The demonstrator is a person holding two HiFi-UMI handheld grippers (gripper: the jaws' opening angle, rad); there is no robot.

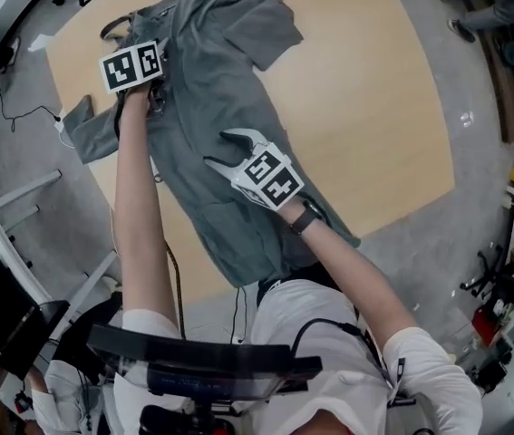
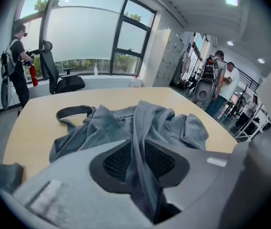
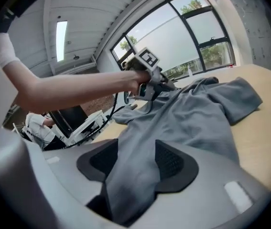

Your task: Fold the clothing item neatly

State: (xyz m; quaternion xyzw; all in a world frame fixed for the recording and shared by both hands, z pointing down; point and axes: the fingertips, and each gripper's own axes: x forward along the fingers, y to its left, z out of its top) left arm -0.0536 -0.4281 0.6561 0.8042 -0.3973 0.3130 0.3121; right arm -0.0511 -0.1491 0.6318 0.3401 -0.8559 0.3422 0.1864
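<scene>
A grey shirt (image 1: 229, 89) lies lengthwise on the wooden table (image 1: 374, 107), its hem hanging over the near edge. My left gripper (image 1: 152, 89) is at the shirt's left side near the collar, mostly hidden under its marker cube. In the left gripper view a narrow ridge of the shirt (image 2: 168, 123) rises into the left gripper (image 2: 137, 161), whose pads pinch it. My right gripper (image 1: 216, 149) rests on the shirt's middle, jaws spread. In the right gripper view a loose fold of shirt (image 3: 197, 113) lies between the right gripper's (image 3: 135, 163) parted pads.
One sleeve (image 1: 84, 130) hangs over the table's left edge. White furniture legs (image 1: 3, 216) and cables stand on the floor at the left. An office chair (image 2: 61, 78) and a person (image 2: 16, 56) are by the windows; other people (image 2: 221, 82) stand far right.
</scene>
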